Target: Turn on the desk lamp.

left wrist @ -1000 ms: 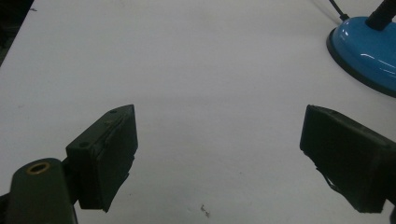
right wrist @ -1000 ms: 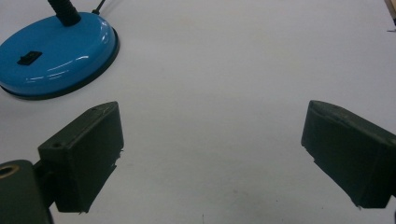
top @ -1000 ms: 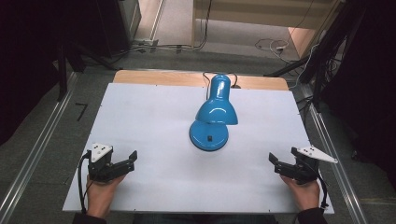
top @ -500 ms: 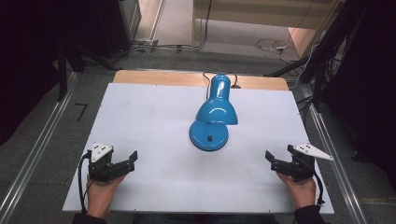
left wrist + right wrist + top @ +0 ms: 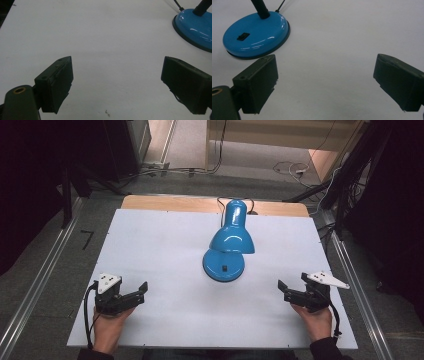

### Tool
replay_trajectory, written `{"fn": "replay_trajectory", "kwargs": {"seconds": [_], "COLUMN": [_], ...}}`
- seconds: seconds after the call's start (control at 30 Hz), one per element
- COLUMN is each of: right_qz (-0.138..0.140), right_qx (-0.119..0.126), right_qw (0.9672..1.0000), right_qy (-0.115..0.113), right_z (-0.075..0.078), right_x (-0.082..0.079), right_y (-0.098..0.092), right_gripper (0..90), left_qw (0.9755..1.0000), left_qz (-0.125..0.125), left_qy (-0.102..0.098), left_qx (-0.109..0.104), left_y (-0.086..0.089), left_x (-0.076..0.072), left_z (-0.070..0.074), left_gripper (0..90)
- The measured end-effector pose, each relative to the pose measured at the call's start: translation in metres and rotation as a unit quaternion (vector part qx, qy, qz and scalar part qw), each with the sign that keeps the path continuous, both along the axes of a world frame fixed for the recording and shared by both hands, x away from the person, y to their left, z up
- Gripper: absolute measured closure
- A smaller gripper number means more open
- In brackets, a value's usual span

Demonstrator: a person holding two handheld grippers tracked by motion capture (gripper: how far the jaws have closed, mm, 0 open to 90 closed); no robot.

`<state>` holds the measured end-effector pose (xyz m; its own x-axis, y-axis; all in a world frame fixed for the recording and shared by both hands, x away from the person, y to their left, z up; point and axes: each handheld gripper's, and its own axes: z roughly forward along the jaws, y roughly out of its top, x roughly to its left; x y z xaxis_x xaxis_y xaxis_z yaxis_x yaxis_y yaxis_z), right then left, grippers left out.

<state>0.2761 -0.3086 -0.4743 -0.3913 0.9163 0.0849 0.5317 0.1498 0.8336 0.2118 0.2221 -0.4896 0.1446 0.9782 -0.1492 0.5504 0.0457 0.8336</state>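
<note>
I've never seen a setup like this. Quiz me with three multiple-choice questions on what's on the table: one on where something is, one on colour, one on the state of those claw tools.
1. The glossy desk lamp with a round base stands:
A. mid-table, between both grippers
B. at the left edge
C. on the floor

2. The lamp is:
A. red
B. blue
C. green

3. The left gripper and right gripper are:
A. clamped on the lamp
B. shut, empty
C. open, empty

Key: A, the high view shows it central; B, base and shade are blue; C, each gripper's jaws stand wide apart over bare white tabletop.
</note>
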Motion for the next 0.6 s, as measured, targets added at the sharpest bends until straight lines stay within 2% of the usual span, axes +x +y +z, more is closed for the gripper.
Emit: {"fn": "replay_trajectory", "kwargs": {"seconds": [0.6], "right_qz": [0.018], "right_qx": [0.009], "right_qw": [0.9998], "right_qy": [-0.001], "right_z": [0.002], "right_x": [0.008], "right_y": [0.018], "right_gripper": [4.4], "left_qw": [1.0000], "left_qz": [0.000], "left_qy": [0.000], "left_qx": [0.000], "left_y": [0.000], "left_x": [0.000], "left_z": [0.000], "left_gripper": [11.1]}}
